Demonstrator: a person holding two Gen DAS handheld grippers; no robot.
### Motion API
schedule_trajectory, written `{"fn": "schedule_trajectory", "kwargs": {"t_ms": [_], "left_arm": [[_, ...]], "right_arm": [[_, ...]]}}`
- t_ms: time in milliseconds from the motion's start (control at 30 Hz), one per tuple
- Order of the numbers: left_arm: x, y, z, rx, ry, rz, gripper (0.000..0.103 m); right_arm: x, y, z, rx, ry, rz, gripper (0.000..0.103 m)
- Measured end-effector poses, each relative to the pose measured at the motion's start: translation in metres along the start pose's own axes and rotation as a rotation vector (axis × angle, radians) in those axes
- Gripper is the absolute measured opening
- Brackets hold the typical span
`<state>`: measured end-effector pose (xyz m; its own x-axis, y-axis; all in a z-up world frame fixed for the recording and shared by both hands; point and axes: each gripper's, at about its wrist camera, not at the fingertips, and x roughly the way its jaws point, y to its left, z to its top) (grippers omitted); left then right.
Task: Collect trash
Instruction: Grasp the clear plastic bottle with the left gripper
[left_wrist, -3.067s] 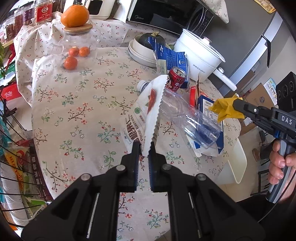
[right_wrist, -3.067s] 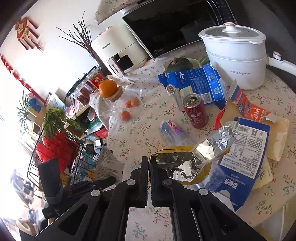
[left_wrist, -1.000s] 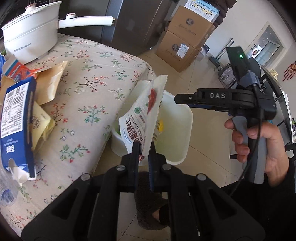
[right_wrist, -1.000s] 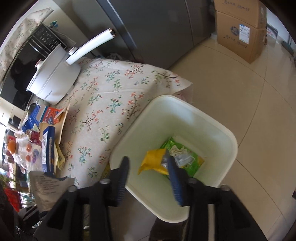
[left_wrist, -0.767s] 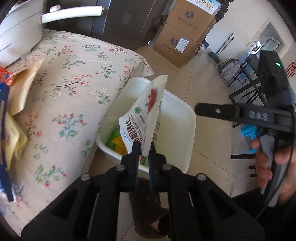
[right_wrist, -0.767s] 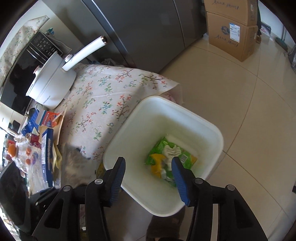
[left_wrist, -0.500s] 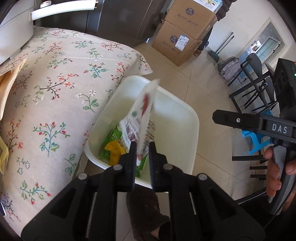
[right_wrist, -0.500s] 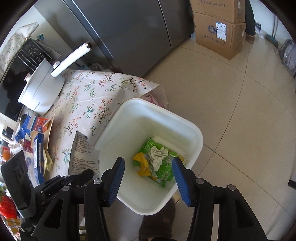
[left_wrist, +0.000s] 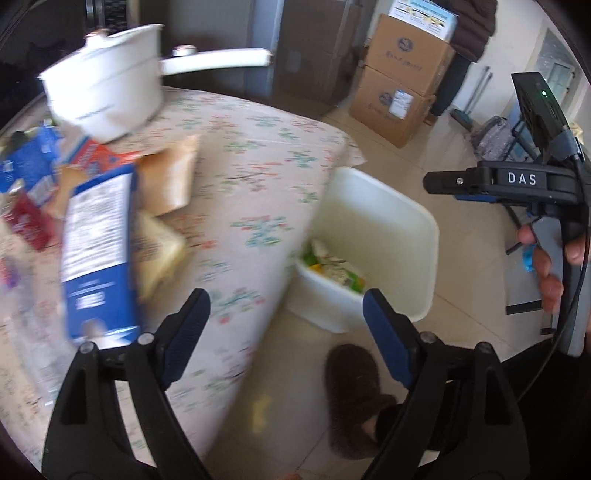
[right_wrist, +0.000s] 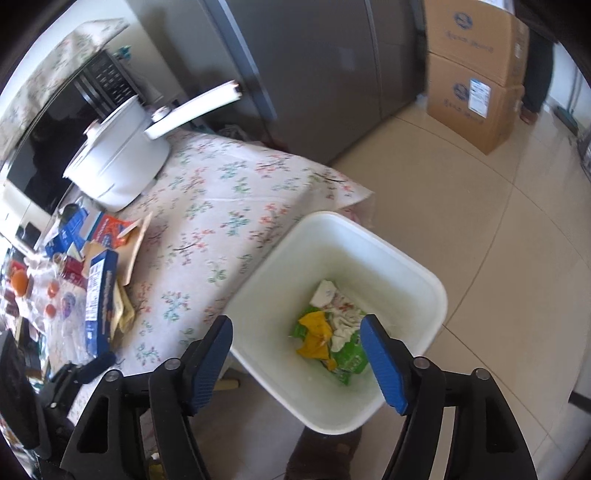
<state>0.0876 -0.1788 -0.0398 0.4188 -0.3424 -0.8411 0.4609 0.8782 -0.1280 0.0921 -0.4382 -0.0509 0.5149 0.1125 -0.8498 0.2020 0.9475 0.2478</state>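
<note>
- Beside the worktop's (right_wrist: 236, 206) near edge, on the floor, stands the white bin (right_wrist: 424, 284); wrappers (right_wrist: 328, 332) in green, yellow and white already lie in its bottom.
- Left gripper (left_wrist: 284, 332): jaws opening, nothing between them. Right gripper (right_wrist: 295, 350): jaws opening over the bin, likewise empty.
- Remaining trash sits toward the worktop's far-left part: a blue carton (left_wrist: 96, 254), tan paper bags (left_wrist: 162, 184), a red-and-blue packet (right_wrist: 110, 225).
- Handling, as judged: the carton looks light and empty, stiff along its edges but crushable on its faces; take it across the narrow sides near one end. The bags are thin and limp; pinch a free corner.
- Obstructions: a white pot (right_wrist: 118, 166) with a long handle stands close behind the litter; oranges (right_wrist: 18, 282) nearby are not trash. A slippered foot (left_wrist: 354, 391) rests just beside the bin.
</note>
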Motion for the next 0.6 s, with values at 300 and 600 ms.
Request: {"fn": "schedule_trajectory", "kwargs": {"t_ms": [300,600], "left_arm": [[-0.059,0.117,-0.026,-0.201,0.004,0.225,0.102],[-0.059,0.214,-0.049,-0.465,0.022,0.312,0.102]], "right_arm": [[0.013,0.090,0.002,-0.135,0.009,0.040,0.084],[0.043,0.181,-0.001,-0.245,0.049,0.075,0.084]]}}
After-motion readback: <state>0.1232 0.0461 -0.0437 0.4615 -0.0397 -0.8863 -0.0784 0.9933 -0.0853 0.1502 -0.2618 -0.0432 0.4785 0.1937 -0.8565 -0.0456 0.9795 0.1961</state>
